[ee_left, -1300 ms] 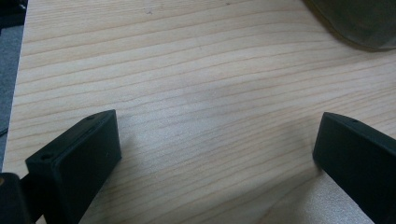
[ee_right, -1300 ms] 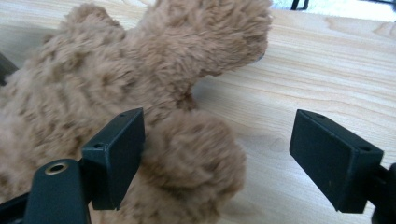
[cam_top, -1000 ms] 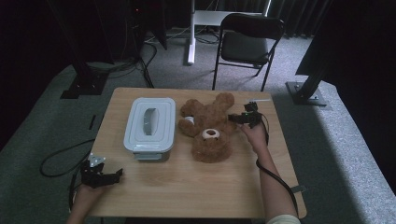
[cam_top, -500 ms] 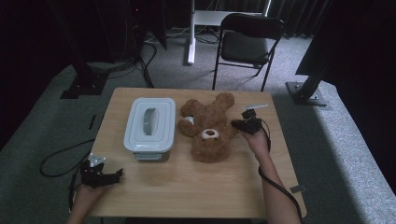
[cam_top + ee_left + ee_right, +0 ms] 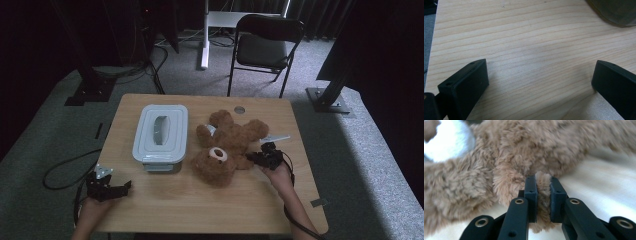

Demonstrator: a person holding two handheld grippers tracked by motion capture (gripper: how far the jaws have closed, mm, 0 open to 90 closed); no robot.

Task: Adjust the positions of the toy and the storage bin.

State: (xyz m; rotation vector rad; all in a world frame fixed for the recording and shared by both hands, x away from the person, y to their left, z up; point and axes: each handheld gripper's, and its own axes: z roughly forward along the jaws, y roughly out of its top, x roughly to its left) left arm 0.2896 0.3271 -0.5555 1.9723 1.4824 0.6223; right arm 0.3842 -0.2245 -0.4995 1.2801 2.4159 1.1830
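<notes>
A brown teddy bear (image 5: 227, 140) lies on its back in the middle of the wooden table (image 5: 200, 205), head toward the person. My right gripper (image 5: 255, 159) is at the bear's right side, shut on a tuft of one furry limb. In the right gripper view the jaws pinch that fur (image 5: 543, 192), and the bear's body (image 5: 524, 150) lies just beyond. At the table's near left corner my left gripper (image 5: 120, 187) rests low over bare wood. Its jaws stand wide apart around nothing (image 5: 540, 75).
A light grey lidded plastic container (image 5: 160, 132) stands left of the bear; its corner shows in the left gripper view (image 5: 616, 12). A black folding chair (image 5: 267, 42) stands on the carpet beyond the table. Cables trail off the table's left and right edges.
My right gripper has moved from the bear's far side toward the person and closed on a limb. The bear has shifted slightly with it. The left gripper has stayed put.
</notes>
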